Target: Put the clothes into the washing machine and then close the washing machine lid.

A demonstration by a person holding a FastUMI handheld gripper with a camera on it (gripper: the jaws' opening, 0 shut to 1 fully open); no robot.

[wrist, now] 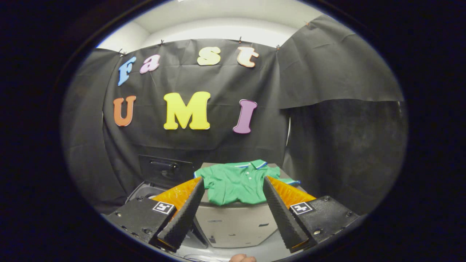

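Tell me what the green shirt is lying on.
The green shirt lies spread on a pale raised surface, its hem over the front edge. The shirt covers most of that top. The open gripper holds nothing.

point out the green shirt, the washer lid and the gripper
green shirt (pixel 238 183): gripper view, chest below the buttons
washer lid (pixel 165 169): gripper view, raised dark panel
gripper (pixel 233 193): gripper view, open gap between its jaws

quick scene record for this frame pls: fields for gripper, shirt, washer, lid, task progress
gripper: gripper open, fingers spread, holding nothing
shirt: green polo shirt lying flat on a grey surface, beyond the fingertips and seen between them
washer: washing machine beside the shirt, past one finger
lid: dark lid standing raised behind the opening
progress: shirt not yet picked up
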